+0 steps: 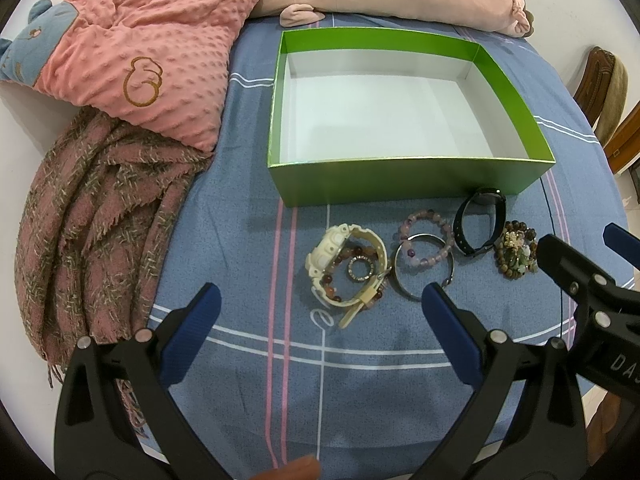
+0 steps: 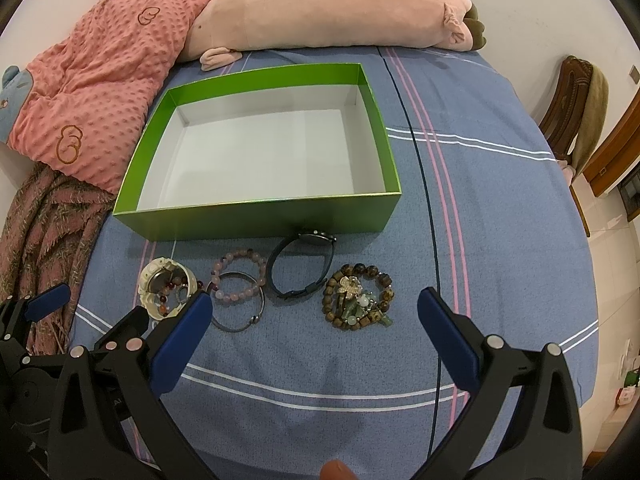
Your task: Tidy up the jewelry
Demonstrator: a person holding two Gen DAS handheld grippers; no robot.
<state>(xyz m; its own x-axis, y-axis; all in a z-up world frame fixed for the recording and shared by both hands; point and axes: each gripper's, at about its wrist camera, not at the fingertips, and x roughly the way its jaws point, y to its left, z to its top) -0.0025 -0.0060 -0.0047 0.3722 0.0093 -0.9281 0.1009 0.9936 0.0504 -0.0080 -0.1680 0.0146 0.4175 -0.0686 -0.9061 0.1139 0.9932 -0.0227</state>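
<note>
While both claws hang above the blue striped bedsheet (image 2: pixel 500 208), neither one holds anything. The left claw (image 1: pixel 320 300) is spread wide, its blue-padded fingers (image 1: pixel 448 328) well apart, and the cream watch (image 1: pixel 340 264) lies just ahead of it, between the two tips. Inside the loop of that watch sit a reddish bead bracelet (image 1: pixel 332 280) and a small sparkly ring (image 1: pixel 360 268). Just ahead of its right finger lies a plain metal bangle (image 1: pixel 424 268), overlapped by a pale pink bead bracelet (image 1: pixel 428 236). Further to that side come a black watch (image 1: pixel 478 220), its face touching the front wall of the box, and then a brown bead bracelet (image 1: pixel 516 256) with a flower charm.

The right claw (image 2: pixel 314 308) is likewise spread wide and empty. The brown bead bracelet (image 2: pixel 358 298) lies just ahead of it, between its fingertips, with the black watch (image 2: pixel 302 264) a little further ahead. The bangle (image 2: pixel 240 304) and pink bracelet (image 2: pixel 240 276) lie just ahead of its left finger (image 2: pixel 184 340), which partly hides the cream watch (image 2: pixel 164 288).

Beyond all the jewelry stands the green box (image 2: pixel 256 220), open-topped, with a white inside holding nothing. Beyond and to the left of the box lie a pink dotted blanket (image 2: pixel 100 100), a long pink plush toy (image 2: pixel 332 8) and a woven scarf (image 1: pixel 92 216).
</note>
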